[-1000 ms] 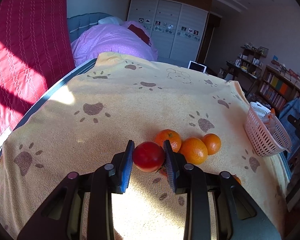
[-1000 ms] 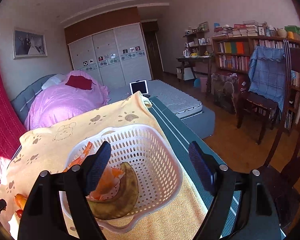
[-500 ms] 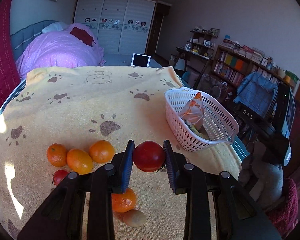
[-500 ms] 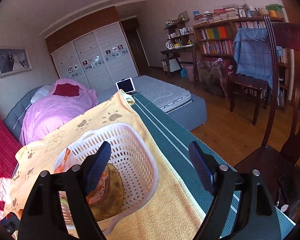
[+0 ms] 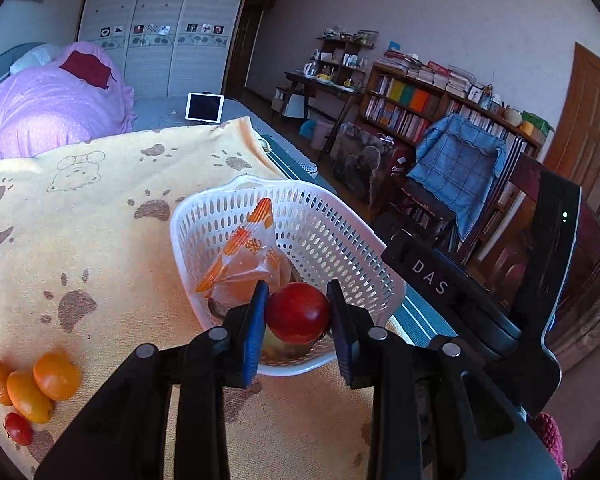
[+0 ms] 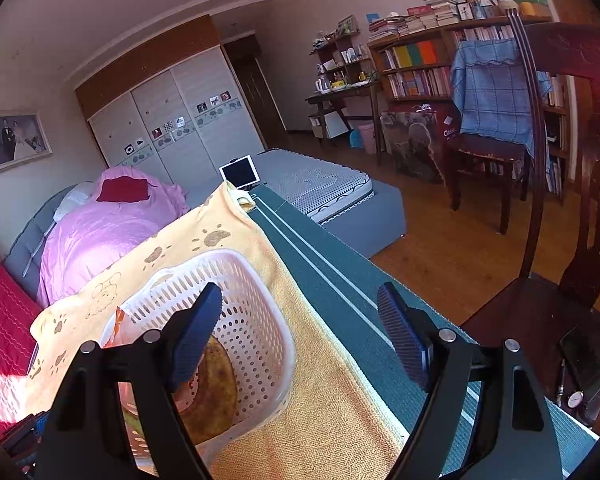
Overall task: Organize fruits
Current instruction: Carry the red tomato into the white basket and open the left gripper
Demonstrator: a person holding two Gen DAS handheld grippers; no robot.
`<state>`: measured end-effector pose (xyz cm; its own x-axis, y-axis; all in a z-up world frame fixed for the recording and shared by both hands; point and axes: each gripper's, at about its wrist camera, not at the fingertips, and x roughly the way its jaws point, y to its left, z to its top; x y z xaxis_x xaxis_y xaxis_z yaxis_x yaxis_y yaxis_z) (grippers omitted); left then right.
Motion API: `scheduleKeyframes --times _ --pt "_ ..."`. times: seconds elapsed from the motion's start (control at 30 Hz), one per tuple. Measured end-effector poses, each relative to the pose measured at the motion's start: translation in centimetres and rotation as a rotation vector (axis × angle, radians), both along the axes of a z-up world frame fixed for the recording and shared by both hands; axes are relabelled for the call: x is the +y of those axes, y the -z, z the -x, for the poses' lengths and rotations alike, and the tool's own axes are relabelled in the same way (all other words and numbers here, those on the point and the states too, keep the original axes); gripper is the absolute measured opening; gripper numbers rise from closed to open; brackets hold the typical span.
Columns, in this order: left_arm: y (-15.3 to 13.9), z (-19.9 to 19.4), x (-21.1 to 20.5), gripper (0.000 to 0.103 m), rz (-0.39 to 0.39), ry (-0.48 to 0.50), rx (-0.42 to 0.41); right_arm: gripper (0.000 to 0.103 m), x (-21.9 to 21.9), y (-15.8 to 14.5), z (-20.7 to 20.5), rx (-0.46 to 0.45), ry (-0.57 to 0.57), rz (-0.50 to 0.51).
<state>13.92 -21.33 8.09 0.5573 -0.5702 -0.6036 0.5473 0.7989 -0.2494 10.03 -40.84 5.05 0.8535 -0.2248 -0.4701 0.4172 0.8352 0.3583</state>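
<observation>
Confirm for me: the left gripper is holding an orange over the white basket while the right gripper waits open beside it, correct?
Not quite. The left gripper is shut on a red fruit, not an orange; the left wrist view shows it over the white basket. The right gripper does wait open beside the basket.
</observation>
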Motion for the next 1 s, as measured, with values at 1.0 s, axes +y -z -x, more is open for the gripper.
scheduleKeyframes --times 1.0 --pt "-0.8 -4.3 0.3 0.053 -0.102 -0.070 -0.019 0.081 0.1 -0.1 0.4 -0.022 0.024 0.003"
